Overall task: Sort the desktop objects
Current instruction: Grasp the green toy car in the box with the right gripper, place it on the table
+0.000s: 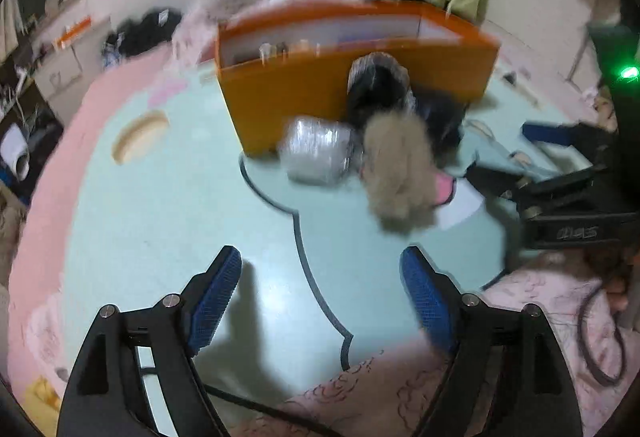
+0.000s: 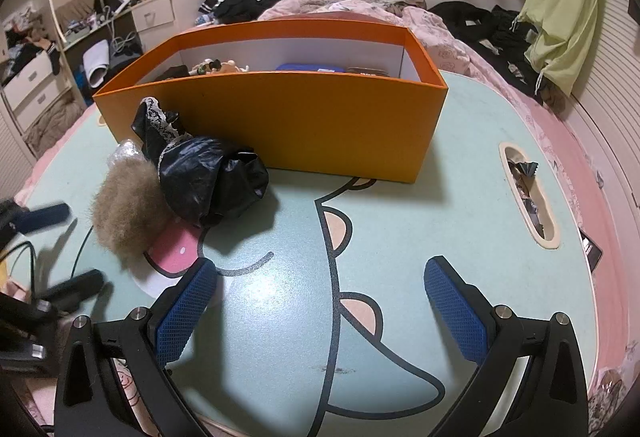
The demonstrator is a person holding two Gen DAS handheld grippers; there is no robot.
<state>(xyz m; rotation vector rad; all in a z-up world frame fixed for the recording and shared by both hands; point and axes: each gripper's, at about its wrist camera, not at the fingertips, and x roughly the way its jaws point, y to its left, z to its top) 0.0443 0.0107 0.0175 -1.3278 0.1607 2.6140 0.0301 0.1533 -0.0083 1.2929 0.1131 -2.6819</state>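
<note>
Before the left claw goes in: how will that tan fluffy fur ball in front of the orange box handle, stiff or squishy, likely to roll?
The tan fluffy fur ball looks soft, so it will probably squash between the pads rather than resist. Its loose long fibres suggest it is light for its size. It rests against the crumpled black plastic bag, so a push would likely nudge both rather than roll it free.

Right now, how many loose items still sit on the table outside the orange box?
3: a tan fluffy tuft, a black lace-trimmed garment beside it, and a clear-wrapped bundle against the orange box. More may hide underneath.
</note>
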